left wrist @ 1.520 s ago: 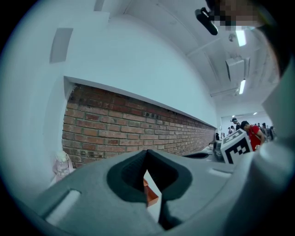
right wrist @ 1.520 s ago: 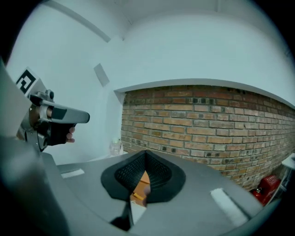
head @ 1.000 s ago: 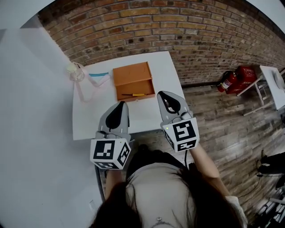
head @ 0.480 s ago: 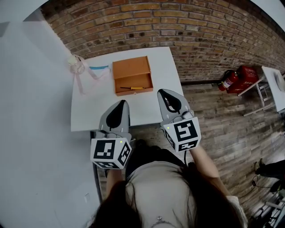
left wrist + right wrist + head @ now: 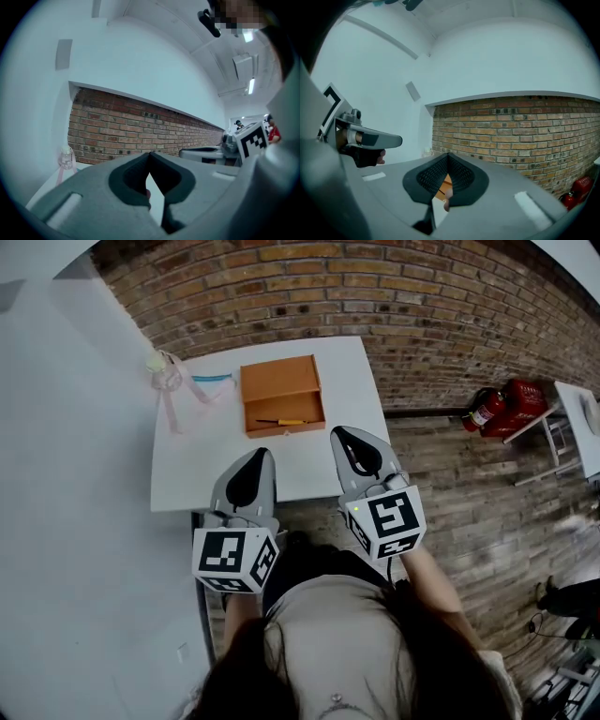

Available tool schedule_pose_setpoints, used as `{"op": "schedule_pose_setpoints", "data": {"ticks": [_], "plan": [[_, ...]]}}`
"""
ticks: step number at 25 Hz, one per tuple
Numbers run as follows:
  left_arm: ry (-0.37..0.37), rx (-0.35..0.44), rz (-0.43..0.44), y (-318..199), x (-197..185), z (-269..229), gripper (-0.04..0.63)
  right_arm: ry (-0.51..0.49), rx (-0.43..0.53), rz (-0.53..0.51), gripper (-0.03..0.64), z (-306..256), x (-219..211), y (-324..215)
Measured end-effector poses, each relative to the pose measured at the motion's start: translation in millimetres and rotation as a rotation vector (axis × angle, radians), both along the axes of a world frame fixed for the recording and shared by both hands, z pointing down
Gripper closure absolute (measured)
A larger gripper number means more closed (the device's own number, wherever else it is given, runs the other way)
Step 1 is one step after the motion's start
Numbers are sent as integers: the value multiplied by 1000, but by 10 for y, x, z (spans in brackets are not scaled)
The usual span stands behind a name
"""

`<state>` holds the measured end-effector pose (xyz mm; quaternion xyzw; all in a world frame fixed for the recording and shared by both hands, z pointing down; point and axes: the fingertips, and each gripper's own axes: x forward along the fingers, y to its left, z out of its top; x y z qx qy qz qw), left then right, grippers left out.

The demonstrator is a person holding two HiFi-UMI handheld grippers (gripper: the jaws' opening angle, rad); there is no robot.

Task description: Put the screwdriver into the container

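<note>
Screwdriver (image 5: 281,422) lies inside orange container (image 5: 279,388), in its 6 o'clock half, on white desk (image 5: 349,413). L tool (image 5: 262,455) & R tool (image 5: 338,433) hover over desk's 6 o'clock edge, apart from container. Both have jaws pressed together, nothing pinched.

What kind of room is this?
Probably an indoor workshop or lab room: a bare brick wall, a red fire extinguisher on the wooden floor, and a plain white worktable.
</note>
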<state>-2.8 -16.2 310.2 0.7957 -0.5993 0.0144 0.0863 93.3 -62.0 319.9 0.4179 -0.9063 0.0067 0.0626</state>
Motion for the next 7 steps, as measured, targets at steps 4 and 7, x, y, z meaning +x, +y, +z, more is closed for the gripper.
{"op": "schedule_pose_setpoints", "data": {"ticks": [4,7], "plan": [[-2,10,7,-39,-53,-16,595,-16,-4,-5,611,-12,-60,-13],[-12,15,10,-79,-107,-22,595,-34,-14,-5,611,-22,-112,-47]]}}
